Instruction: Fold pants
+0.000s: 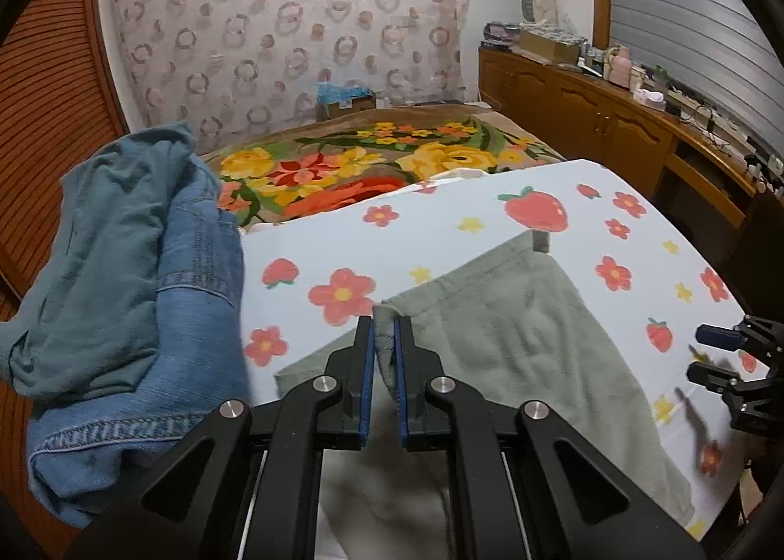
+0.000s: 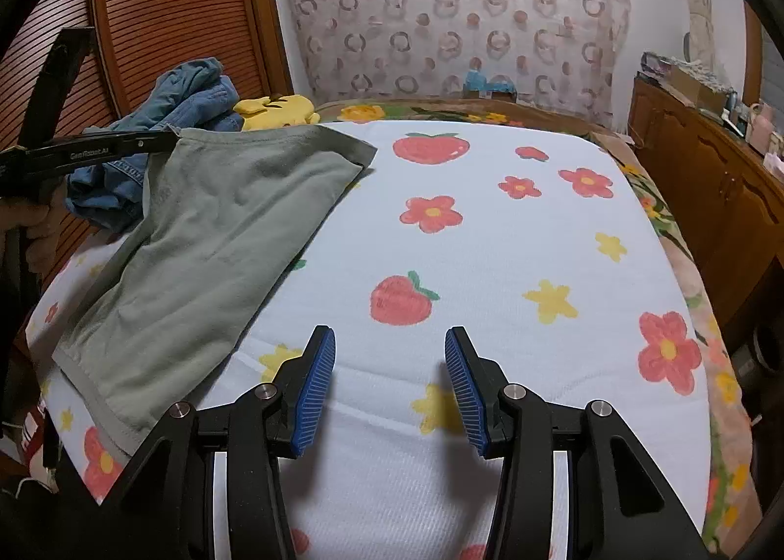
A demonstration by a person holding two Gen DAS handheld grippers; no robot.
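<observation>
Where the strawberry-print sheet [image 2: 490, 236] covers the bed: grey-green pants [image 2: 206, 256] on its left part, one edge lifted and pinched by the left gripper [image 1: 384, 332]; right gripper [image 2: 390, 381] spread, empty, above the sheet's near edge; denim pile [image 1: 127, 276] left of the sheet.

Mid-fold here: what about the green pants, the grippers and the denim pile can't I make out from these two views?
- Green pants, left wrist view: near end hidden under the left gripper, shut on their edge.
- Right gripper, same view: mostly cut off by the right edge.
- Green pants' underside, right wrist view: not visible; layer count unclear.
- Denim pile: partly hidden behind the pants; garment type unclear.
</observation>
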